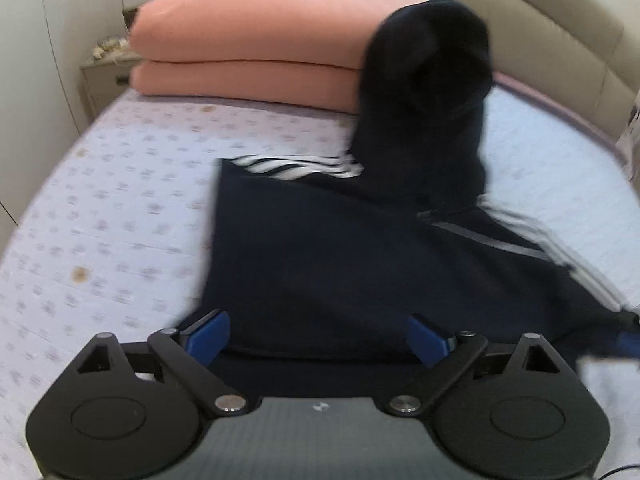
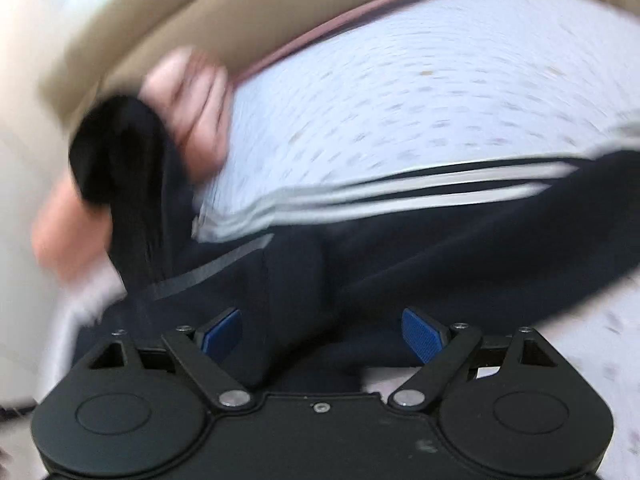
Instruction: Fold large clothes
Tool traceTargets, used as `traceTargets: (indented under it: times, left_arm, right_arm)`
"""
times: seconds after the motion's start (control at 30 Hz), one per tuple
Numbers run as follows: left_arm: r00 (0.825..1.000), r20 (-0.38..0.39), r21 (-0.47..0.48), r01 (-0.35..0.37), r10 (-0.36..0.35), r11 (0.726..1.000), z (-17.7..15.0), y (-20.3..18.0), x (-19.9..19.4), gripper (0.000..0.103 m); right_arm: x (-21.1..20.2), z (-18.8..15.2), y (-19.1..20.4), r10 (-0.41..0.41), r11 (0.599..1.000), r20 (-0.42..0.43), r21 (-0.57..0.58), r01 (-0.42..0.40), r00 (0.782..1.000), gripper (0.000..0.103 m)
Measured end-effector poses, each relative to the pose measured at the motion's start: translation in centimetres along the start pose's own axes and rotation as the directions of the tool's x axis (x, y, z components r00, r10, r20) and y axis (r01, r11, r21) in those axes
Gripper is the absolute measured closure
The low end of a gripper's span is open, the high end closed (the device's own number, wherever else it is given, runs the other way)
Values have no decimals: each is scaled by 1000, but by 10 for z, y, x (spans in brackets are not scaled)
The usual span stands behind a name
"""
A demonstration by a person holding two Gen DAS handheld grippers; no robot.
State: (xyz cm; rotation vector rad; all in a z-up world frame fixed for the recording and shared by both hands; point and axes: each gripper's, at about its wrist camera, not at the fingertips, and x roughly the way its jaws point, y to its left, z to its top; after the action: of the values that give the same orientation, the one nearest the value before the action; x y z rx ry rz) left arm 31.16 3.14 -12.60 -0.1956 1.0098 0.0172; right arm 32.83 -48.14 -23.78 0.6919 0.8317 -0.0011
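Observation:
A dark navy jacket [image 1: 320,256] with white sleeve stripes [image 1: 296,166] lies on the bed. Its hood [image 1: 432,72] stands bunched up at the far end. My left gripper [image 1: 320,340] is open, its blue pads [image 1: 210,336] either side of the jacket's near hem. In the blurred right wrist view the same jacket [image 2: 400,260] lies with a striped sleeve [image 2: 400,188] stretched to the right and the hood [image 2: 116,160] at left. My right gripper [image 2: 320,332] is open over the dark cloth, pads [image 2: 420,332] wide apart.
A folded peach blanket [image 1: 248,52] is stacked at the head of the bed. The patterned lilac sheet [image 1: 100,200] covers the mattress. A beige padded headboard [image 1: 560,24] curves round behind. A bedside table [image 1: 100,76] stands at far left.

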Motion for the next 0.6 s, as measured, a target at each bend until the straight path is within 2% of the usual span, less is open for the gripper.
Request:
traceTargets:
  times: [0.07,0.13,0.2,0.27,0.33,0.43,0.53,0.6]
  left_arm:
    - [998,10,-13,57,-57,998,5,-25,-2,6]
    - [996,6,-43,92,-92,995,8,-52,5,6]
    - [990,-17,-92,139,-141,986,7,-70,18,6]
    - [980,-49,-151,184,-193,971,6,-84,34,6]
    - [970,-68,-191,216,-232,958,2,-95,50,7]
    - [971,-94,-201,196,-218,960,-6,-99,72,7]
    - [973,-113,-210,174,-201,962,-15,-93,88,9]
    - [975,-119,-207,160,-187,965,-14,-83,92,11]
  right_arm:
    - [-24,16,-48,-3,993,44,115,-2,999,1]
    - [-39,27,-96,-81,978,70,200,65,994,6]
    - [-45,36,-140,-160,954,79,270,134,984,7]
    - [-45,42,-177,-207,924,70,342,171,976,7]
    - [-41,44,-202,-194,910,91,388,144,977,9]
    - [-37,52,-218,-172,912,170,400,91,970,10]
    - [-29,59,-231,-201,914,262,397,84,944,10]
    - [-24,63,-242,-187,903,322,429,33,928,10]
